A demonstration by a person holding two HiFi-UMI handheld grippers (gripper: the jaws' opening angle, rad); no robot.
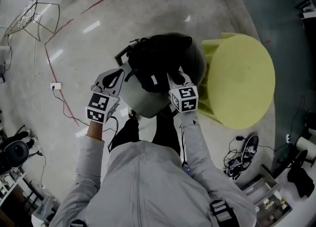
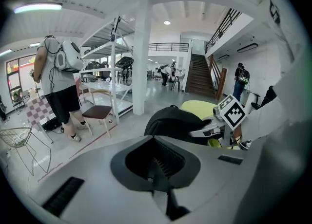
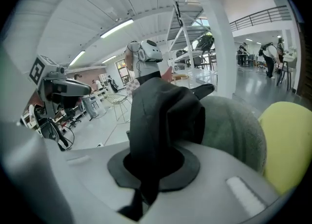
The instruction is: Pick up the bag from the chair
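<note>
The bag (image 1: 159, 63), black, lies mid-frame on the grey chair (image 1: 140, 101) in the head view, shows centre-right in the left gripper view beyond the left gripper (image 2: 155, 163), whose jaws meet empty, and fills the centre of the right gripper view, its fabric pinched by the right gripper (image 3: 146, 169).
</note>
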